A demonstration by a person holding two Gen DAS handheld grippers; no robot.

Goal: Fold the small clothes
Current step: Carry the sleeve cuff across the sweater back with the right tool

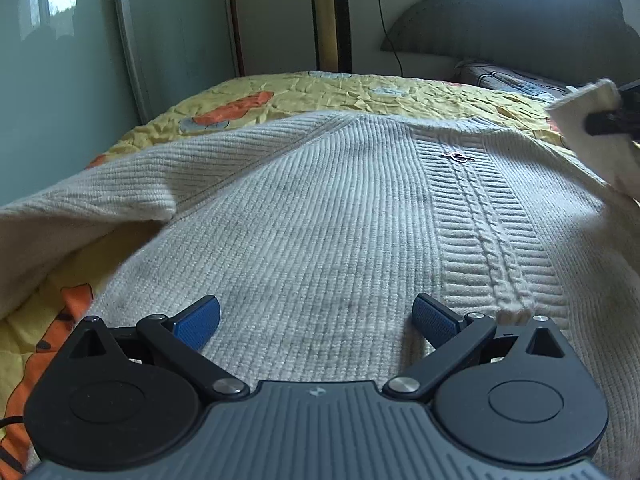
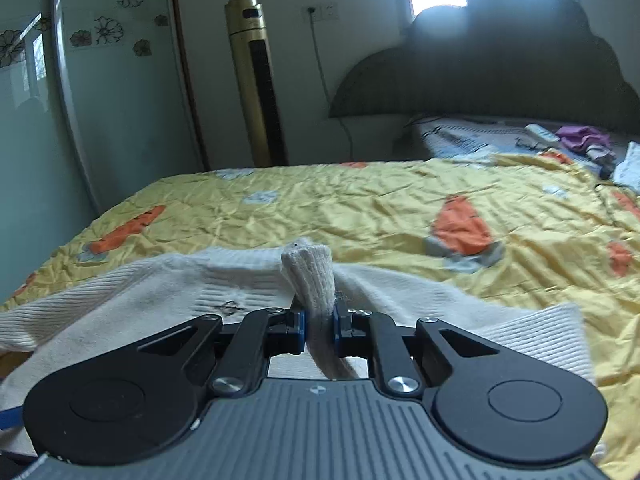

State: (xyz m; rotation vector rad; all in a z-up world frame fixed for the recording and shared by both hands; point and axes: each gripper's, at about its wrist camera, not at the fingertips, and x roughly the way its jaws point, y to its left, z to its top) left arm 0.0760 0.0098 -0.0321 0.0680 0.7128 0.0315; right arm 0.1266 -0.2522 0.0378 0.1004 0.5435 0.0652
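Only right gripper (image 2: 319, 330) visibly pinches sweater (image 1: 320, 220); left gripper (image 1: 316, 320) gapes.

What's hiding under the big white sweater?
The yellow quilt shows around the white sweater. Whatever lies beneath its middle is covered.

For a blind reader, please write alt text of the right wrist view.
The right gripper is shut on a bunched fold of a cream knit sweater, which lies on a yellow quilt. A gold tower fan stands behind.
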